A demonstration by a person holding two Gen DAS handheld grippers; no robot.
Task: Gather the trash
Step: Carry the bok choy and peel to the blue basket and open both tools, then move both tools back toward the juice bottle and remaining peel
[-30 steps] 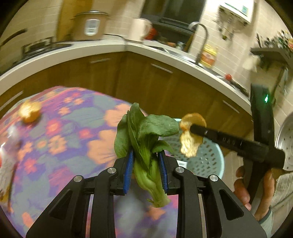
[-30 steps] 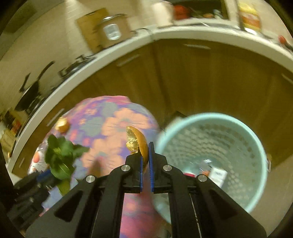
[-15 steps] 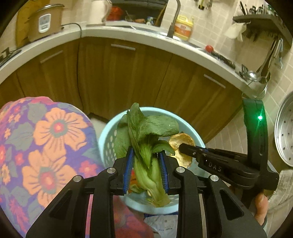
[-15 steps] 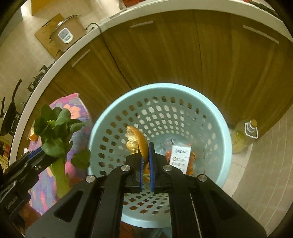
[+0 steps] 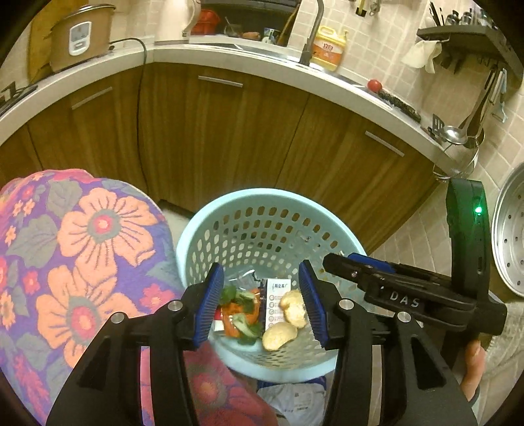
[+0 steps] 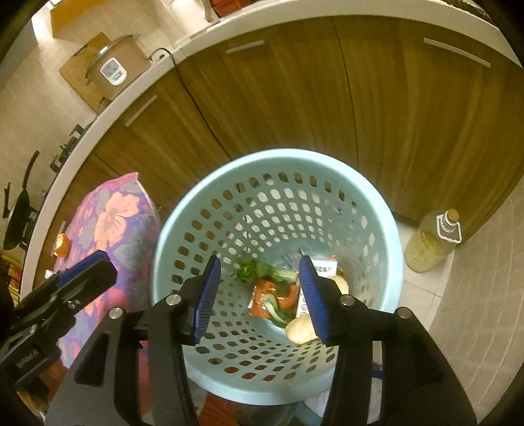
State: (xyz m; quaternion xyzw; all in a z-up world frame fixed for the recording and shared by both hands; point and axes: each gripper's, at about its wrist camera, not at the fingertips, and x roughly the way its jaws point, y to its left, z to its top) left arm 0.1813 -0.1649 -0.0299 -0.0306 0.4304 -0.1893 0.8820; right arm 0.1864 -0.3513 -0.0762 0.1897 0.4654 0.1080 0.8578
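Trash now lies at the bottom of the pale blue perforated basket (image 5: 209,229), which stands on the floor just right of the floral tablecloth (image 5: 82,249) and near the wooden cabinets (image 5: 229,131). Half a second ago each claw gripped an item over the basket; now the green vegetable (image 6: 262,272) and the orange peel pieces (image 5: 278,337) rest inside, beside a white carton (image 5: 276,304) and an orange wrapper (image 5: 235,319). Left gripper (image 5: 262,301) hangs over the near rim, jaws spread wide and holding nothing. Right gripper (image 6: 258,295) likewise gapes empty above the basket (each appears in the other's view, at the side). Only the right view shows the oil bottle (image 6: 429,245) on the floor and a further peel (image 6: 61,245) on the cloth; only the left view shows the faucet (image 5: 311,29).
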